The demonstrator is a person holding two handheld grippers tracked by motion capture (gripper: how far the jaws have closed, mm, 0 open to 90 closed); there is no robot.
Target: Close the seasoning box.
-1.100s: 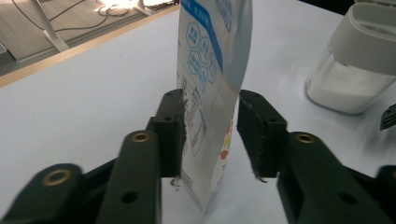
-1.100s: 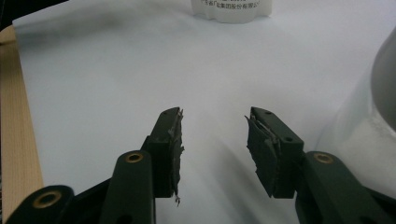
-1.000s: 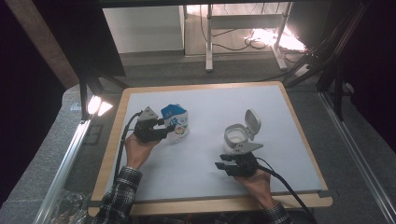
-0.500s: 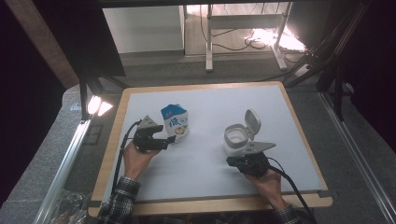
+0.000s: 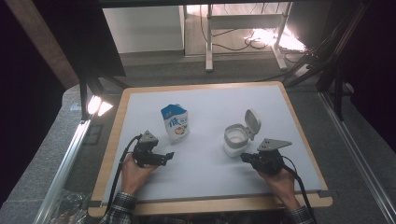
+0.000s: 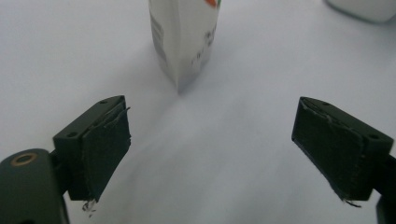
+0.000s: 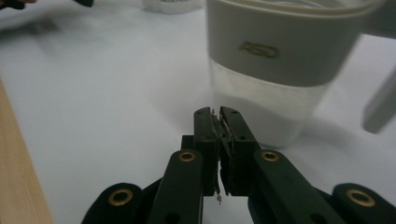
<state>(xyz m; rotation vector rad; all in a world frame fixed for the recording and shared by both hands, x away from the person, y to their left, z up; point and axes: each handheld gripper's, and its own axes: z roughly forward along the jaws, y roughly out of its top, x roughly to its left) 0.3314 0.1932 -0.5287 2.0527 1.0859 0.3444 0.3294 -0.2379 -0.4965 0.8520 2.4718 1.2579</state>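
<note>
Both grippers drawn back, pouch and container free on the worktop.

Left gripper [image 5: 169, 156] fingers [image 6: 100, 151] stand wide apart and empty, having just been opening; the upright pouch [image 5: 175, 122] lies at twelve o'clock of them, apart. Right gripper [image 5: 243, 158] fingers [image 7: 219, 149] are pressed together on nothing, the lidded container [image 5: 236, 138], lid flipped up, just beyond at eleven o'clock. To re-grasp the pouch well, centre its narrow edge between the pads before closing.

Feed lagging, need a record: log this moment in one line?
left tool: open, empty | right tool: shut, empty | pouch: upright | jar: lid up
</note>
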